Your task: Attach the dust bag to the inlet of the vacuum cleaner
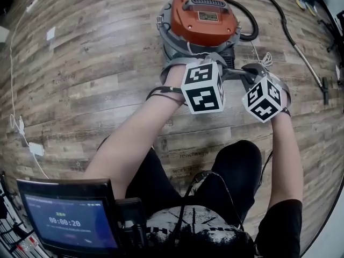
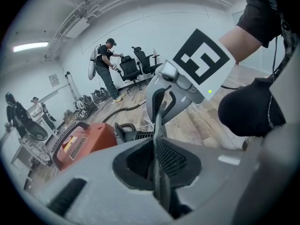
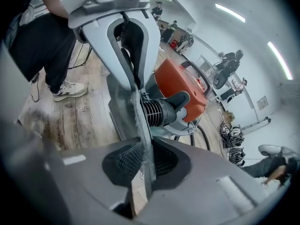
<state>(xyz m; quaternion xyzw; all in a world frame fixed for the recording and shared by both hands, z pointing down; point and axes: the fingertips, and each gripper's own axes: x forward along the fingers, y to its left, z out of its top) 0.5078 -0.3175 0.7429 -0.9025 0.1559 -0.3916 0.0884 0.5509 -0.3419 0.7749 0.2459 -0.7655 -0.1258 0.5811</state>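
Note:
The vacuum cleaner (image 1: 204, 16) has an orange top and a steel drum and stands on the wood floor ahead of me. Both grippers hold the grey dust bag between them, just in front of the drum. My left gripper (image 2: 159, 172) is shut on a thin edge of the bag (image 2: 158, 139). My right gripper (image 3: 143, 165) is shut on another edge of the bag (image 3: 131, 102). The black ribbed inlet (image 3: 161, 111) sits right behind the fabric. In the head view the marker cubes (image 1: 203, 87) hide the jaws and most of the bag.
A black hose (image 1: 269, 9) loops from the vacuum to a wand (image 1: 309, 63) at the right. A screen (image 1: 70, 219) sits at the bottom left, and a white cable (image 1: 16, 123) lies along the left. My knees (image 1: 236, 165) are below the grippers. People and office chairs (image 2: 140, 62) stand far off.

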